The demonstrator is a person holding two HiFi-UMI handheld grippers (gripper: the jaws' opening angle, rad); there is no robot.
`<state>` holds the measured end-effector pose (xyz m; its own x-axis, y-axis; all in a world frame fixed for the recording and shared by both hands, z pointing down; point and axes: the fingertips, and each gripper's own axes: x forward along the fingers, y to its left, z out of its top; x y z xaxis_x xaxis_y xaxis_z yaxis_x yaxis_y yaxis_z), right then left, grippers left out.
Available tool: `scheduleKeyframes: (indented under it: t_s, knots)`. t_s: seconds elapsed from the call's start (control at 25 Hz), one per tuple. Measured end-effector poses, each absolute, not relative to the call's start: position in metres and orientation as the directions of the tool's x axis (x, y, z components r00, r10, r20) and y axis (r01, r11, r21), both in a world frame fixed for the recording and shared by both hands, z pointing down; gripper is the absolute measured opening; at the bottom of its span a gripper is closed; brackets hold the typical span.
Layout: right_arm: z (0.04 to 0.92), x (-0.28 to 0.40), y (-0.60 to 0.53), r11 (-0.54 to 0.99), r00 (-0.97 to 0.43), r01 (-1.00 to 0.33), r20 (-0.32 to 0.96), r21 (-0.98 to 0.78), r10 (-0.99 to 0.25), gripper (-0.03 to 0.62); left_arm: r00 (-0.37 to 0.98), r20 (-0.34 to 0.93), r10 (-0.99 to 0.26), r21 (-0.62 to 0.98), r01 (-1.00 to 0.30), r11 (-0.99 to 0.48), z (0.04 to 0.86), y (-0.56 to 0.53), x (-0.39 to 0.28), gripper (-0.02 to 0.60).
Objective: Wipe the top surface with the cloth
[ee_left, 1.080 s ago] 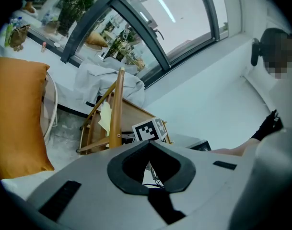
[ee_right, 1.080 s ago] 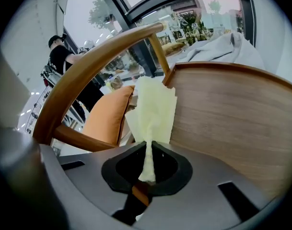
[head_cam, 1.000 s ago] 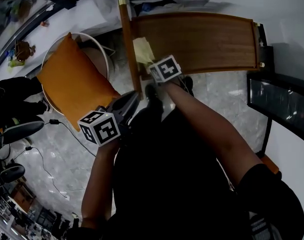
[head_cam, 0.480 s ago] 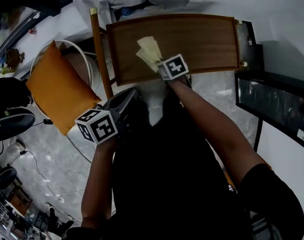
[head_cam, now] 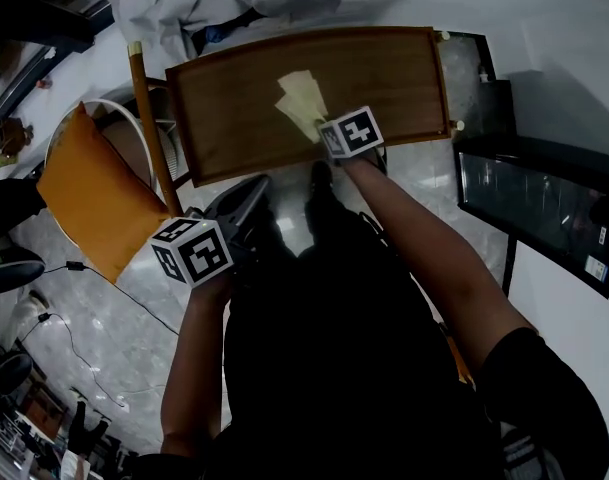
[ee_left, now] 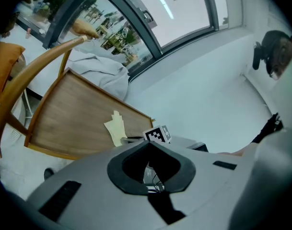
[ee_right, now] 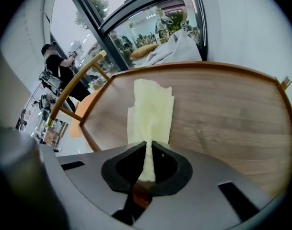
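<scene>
Gripping a pale yellow rectangular cloth by its near end, with the rest laid flat on the brown wooden tabletop with a raised rim, about mid-width and close to the front edge. Clamped shut on that cloth end with the right gripper, arm stretched forward and down. Judged partway through at best: no streak or sheen marking wiped ground, broad bare wood left on both sides and toward the far rim. Holding the left gripper back off the table's front-left corner, jaws together on nothing, elbow bent. Flanked by a square orange cushion left and a black glossy panel right.
</scene>
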<state>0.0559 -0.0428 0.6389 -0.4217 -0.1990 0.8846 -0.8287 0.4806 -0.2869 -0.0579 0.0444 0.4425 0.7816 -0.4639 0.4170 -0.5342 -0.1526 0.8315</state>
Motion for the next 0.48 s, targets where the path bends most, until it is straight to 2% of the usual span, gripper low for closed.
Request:
scheduleKeyframes:
  t_s: [0.48]
  knots:
    - [0.635, 0.161, -0.057, 0.413, -0.384, -0.873, 0.889, -0.261, -0.250, 0.032, 0.819, 0.411, -0.401, 0.839, -0.511, -0.184, 0.459, 0.024, 0.032, 0.011]
